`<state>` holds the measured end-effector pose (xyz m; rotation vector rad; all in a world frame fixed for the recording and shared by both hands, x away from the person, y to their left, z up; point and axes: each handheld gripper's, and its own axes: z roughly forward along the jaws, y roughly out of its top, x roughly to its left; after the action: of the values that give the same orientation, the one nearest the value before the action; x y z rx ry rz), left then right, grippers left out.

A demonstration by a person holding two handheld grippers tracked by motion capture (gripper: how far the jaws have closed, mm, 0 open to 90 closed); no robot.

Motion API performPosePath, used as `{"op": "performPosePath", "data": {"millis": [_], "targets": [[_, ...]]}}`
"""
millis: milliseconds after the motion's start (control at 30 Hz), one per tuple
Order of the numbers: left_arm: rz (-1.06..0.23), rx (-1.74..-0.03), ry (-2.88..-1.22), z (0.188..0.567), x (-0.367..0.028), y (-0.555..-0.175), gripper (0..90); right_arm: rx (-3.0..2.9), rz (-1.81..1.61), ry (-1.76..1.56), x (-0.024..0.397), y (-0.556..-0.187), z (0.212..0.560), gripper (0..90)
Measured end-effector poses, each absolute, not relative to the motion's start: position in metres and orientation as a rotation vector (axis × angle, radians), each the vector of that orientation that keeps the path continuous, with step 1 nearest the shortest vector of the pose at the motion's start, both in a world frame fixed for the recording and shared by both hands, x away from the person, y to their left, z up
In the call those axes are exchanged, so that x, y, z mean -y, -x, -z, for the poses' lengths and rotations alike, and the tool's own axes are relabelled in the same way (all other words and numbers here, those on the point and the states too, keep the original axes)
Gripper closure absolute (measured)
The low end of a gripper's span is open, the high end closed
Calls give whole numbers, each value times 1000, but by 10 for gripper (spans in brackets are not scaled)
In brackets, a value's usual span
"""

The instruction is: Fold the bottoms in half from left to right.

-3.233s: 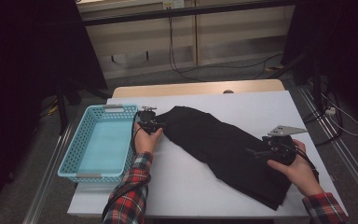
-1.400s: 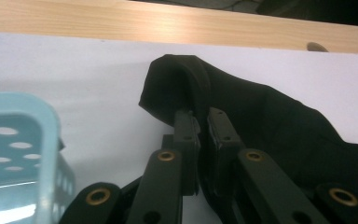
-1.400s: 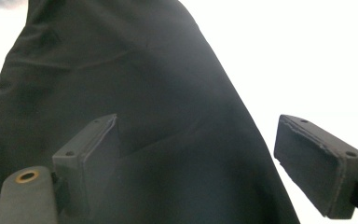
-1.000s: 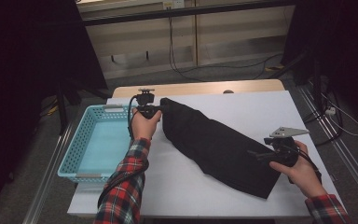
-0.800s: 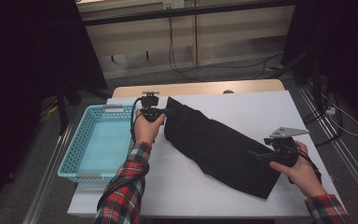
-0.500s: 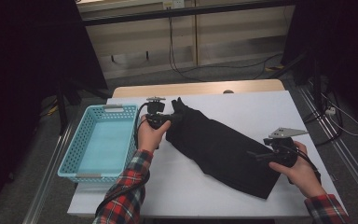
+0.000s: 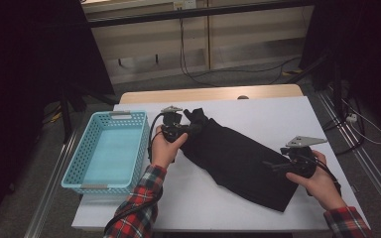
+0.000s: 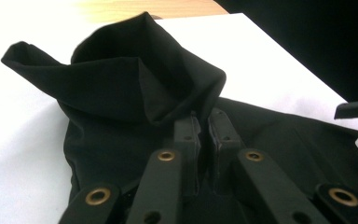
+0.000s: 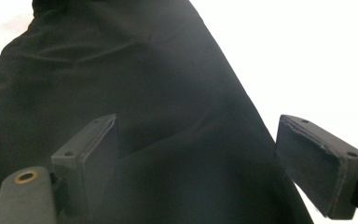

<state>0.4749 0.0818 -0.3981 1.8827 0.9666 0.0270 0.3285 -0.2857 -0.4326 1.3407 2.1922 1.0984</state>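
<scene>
One black garment (image 7: 238, 161) lies slantwise across the white tabletop (image 7: 278, 119), its far-left corner bunched and lifted in the closed jaws of the left gripper (image 7: 194, 127). The right gripper (image 7: 269, 165), jaws wide apart, sits over the cloth's near-right end. One empty blue basket (image 7: 110, 148) stands to the left. No lettering is legible.

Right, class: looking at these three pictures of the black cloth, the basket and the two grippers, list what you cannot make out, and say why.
- What garment the black cloth is: folded dark fabric, no detail in the high view.
- The table under the cloth: covered.
- The cloth's near end in the right gripper view: cut off by the bottom edge, behind the right gripper.
- How much fabric the left gripper pinches: hidden between the jaws.
- The basket floor nearest the camera: hidden by its near wall.
</scene>
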Motion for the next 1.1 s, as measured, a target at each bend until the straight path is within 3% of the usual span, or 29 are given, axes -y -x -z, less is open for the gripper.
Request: {"op": "performPosePath", "data": {"millis": [133,333,467,1100], "targets": [[-12,-936,-1886,392,-74,-473,844,-2186,-1103,-1341,287,-329,432,146],[112,-732,-1973,398,-45,-437,842,-2185,-1104,-1350,288,-328,433,146],[114,-710,-2040,409,-36,-428,842,-2186,-1098,-1350,288,-328,433,146],[153,-710,-2022,409,-34,-424,839,-2181,-1096,-1346,287,-328,432,146]]}}
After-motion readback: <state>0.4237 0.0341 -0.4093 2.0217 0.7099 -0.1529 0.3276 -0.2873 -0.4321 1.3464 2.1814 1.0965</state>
